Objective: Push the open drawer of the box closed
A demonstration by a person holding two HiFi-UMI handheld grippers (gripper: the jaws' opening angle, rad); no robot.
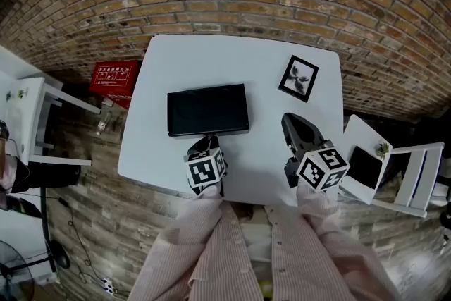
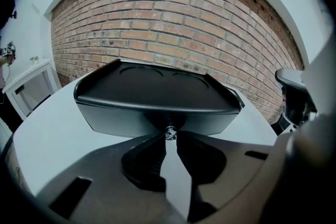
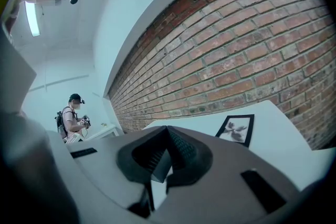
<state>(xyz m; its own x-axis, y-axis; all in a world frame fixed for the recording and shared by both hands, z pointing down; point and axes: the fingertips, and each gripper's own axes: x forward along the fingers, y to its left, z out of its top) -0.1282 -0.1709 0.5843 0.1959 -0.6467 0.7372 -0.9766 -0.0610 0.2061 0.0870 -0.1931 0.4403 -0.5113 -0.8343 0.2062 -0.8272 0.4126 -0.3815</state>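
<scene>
A flat black box (image 1: 208,109) lies on the white table (image 1: 176,60). In the left gripper view its drawer front (image 2: 121,120) sits under the overhanging top (image 2: 157,89), with a small metal knob (image 2: 169,132) at its middle. My left gripper (image 1: 209,139) is at the box's near side, and its tips (image 2: 169,136) pinch that knob. My right gripper (image 1: 290,120) hovers to the right of the box, apart from it. Its jaws (image 3: 167,131) meet at the tips with nothing between them.
A black-framed picture (image 1: 298,78) lies at the table's far right, also in the right gripper view (image 3: 237,128). On the floor are a red case (image 1: 113,77) to the left and white furniture on both sides (image 1: 28,116) (image 1: 416,173). A person (image 3: 73,118) stands far off.
</scene>
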